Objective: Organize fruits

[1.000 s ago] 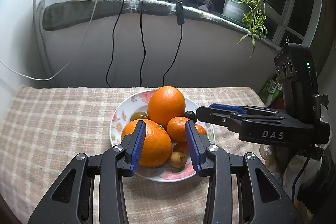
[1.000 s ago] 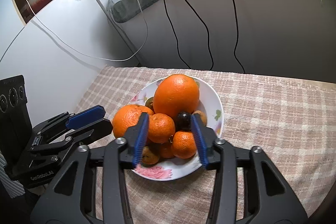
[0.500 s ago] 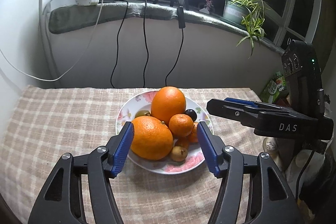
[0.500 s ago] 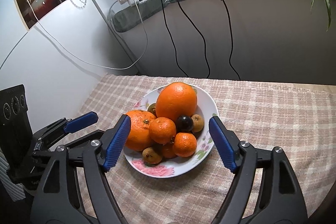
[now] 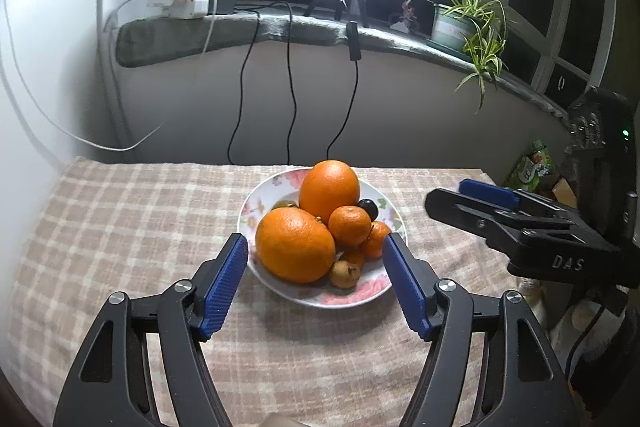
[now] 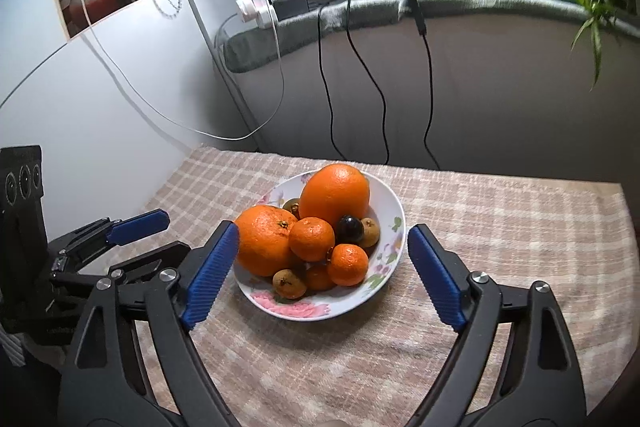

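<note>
**Orange pile sits in the plate, both my grippers empty**

Orange is what fills both views: a flowered plate (image 5: 320, 301) stands in the middle of the checked tablecloth (image 5: 120, 227), heaped with fruit. Two big oranges lead the heap, one at the near left (image 5: 295, 245) and one standing taller at the far side (image 5: 329, 189). Two small tangerines sit against them, the upper one (image 5: 349, 225) touching both big oranges, the lower one (image 5: 376, 239) toward the right rim. A dark plum (image 5: 369, 209) peeks out behind, and a brown longan (image 5: 344, 274) lies at the near edge.

My left gripper (image 5: 316, 283) hangs just short of the plate's near rim, jaws opening, blue pads on either side of the heap in view but touching no fruit. My right gripper (image 6: 320, 273) comes in from the right side, its jaws opening wider, again nothing between the pads and nothing held. In the left view it shows side-on (image 5: 486, 193), near the plate's right rim.

Black cables hang down the far wall, and a spider plant (image 5: 476, 15) stands on the sill at far right.
</note>
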Demonstrator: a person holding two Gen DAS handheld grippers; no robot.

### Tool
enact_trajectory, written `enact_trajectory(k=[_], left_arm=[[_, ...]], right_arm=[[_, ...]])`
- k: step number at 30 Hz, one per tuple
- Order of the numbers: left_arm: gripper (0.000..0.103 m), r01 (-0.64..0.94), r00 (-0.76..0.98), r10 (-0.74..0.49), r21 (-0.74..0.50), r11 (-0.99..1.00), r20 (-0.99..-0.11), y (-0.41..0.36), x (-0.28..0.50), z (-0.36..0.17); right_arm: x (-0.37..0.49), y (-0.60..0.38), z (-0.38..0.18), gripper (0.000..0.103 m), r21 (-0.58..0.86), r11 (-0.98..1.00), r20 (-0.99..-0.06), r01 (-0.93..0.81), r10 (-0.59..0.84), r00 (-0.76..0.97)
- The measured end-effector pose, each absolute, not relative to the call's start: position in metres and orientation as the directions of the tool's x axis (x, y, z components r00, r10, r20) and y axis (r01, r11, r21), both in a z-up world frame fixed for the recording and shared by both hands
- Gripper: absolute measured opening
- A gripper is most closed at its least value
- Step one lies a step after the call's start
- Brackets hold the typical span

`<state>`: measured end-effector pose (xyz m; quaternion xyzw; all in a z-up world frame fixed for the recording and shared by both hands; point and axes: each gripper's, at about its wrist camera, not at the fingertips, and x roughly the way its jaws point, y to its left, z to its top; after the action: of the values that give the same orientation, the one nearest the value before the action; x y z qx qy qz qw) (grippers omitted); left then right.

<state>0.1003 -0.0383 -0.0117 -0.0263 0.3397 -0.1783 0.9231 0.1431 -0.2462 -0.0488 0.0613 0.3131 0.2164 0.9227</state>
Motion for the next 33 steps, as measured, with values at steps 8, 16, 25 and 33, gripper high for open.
enact_trajectory(k=[8,16,25,33], left_arm=[[0.07,0.293,0.722,-0.321,-0.15,0.944,-0.613,-0.035,0.087,-0.009],[0.07,0.281,0.731,-0.316,-0.155,0.947,-0.604,-0.032,0.079,-0.007],[0.07,0.277,0.736,-0.309,-0.148,0.949,-0.602,-0.033,0.076,-0.006],[0.07,0.277,0.737,-0.309,-0.149,0.949,-0.601,-0.033,0.075,-0.006]], right_arm=[[0.121,-0.246,-0.044,0.1,0.167,0.932,-0.535,-0.321,0.359,0.765],[0.113,-0.254,-0.044,0.101,0.153,0.947,-0.534,-0.283,0.321,0.782],[0.109,-0.254,-0.045,0.101,0.147,0.949,-0.54,-0.279,0.314,0.781],[0.108,-0.252,-0.045,0.101,0.147,0.948,-0.542,-0.283,0.316,0.779]])
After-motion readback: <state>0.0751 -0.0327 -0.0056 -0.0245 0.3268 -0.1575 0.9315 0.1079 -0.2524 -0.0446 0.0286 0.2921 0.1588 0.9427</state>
